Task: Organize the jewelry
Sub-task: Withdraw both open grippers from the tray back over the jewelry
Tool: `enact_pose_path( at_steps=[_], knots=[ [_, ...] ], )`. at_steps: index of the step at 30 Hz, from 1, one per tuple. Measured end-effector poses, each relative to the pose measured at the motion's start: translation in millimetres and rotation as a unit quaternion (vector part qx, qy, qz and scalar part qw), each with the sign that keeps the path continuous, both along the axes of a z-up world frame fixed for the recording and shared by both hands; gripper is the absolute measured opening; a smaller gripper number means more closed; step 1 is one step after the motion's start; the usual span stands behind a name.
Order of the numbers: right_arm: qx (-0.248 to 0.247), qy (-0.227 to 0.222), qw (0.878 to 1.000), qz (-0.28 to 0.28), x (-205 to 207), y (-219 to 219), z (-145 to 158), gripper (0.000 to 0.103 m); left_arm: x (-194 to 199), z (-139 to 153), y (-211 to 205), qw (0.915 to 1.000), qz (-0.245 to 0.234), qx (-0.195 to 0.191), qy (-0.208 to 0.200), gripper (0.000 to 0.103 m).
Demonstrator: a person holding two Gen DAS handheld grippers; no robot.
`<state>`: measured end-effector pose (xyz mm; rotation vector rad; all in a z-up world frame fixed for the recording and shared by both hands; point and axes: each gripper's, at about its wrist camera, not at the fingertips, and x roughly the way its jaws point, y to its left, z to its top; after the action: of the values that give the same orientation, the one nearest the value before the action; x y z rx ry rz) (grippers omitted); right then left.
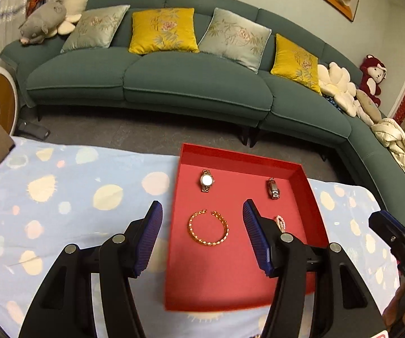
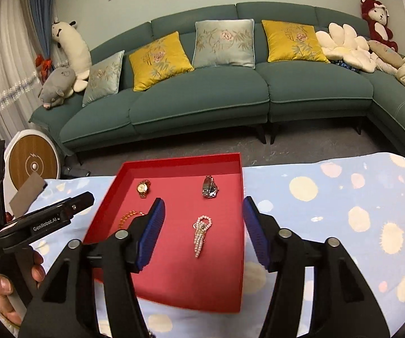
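Teal sofa (image 1: 174, 84) behind | spotted blue cloth (image 1: 61, 211) | red tray (image 1: 312, 197) on it

We see a shallow red cardboard tray (image 1: 301, 186) with a pinker red floor, lying on a pale blue cloth (image 1: 70, 197) patterned with cream, peach and soft blue spots. In the tray we find a gold-toned round watch with a white face (image 1: 206, 180), a silver-grey metal watch (image 2: 209, 187), an orange-gold open chain bangle (image 1: 208, 227) and a pearl-white and gold hair clip (image 2: 201, 235). Behind it we note a teal-green fabric sofa (image 2: 202, 104) carrying mustard-yellow cushions (image 2: 157, 59) and pale silver-blue cushions (image 2: 225, 43), both with flower embroidery, while our gripper fingers (image 2: 150, 235) are black with ribbed dark blue pads.
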<state>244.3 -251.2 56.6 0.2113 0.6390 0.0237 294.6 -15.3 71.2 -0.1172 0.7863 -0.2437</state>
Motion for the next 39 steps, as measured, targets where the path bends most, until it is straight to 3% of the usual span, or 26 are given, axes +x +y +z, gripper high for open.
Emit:
enact_pose_path(
  at_steps=[4,7,16,23,27,35,39],
  knots=[
    [-0.011,-0.016,1.0,-0.002,-59.4,5.1,26.6,0.058,-56.5,25.8,20.7,0.9991,-0.007,0.028,-0.032,0.059],
    [-0.026,-0.018,0.999,-0.004,-103.7,14.0,26.3,0.058,-96.3,27.8,29.6,0.9983,-0.015,0.043,-0.035,0.059],
    [-0.034,0.013,0.999,0.018,-175.6,41.0,-10.8,0.058,-170.7,-19.7,31.1,0.9986,-0.033,0.034,0.025,0.06],
    [-0.059,0.042,0.996,0.052,-178.7,60.6,-35.5,0.055,-180.9,-52.9,31.7,0.9975,-0.037,0.044,0.042,0.06],
    [-0.047,0.066,0.994,0.075,-170.3,73.7,-51.8,0.052,-180.2,-67.9,35.9,0.9967,-0.037,0.041,0.06,0.06],
    [-0.043,0.111,0.987,0.109,-151.8,103.2,-90.7,0.05,-183.1,-77.3,43.4,0.9957,-0.038,0.049,0.07,0.06],
    [-0.047,0.105,0.985,0.126,-147.4,112.4,-99.0,0.043,-183.1,-81.0,52.3,0.9955,-0.032,0.044,0.077,0.06]
  ],
)
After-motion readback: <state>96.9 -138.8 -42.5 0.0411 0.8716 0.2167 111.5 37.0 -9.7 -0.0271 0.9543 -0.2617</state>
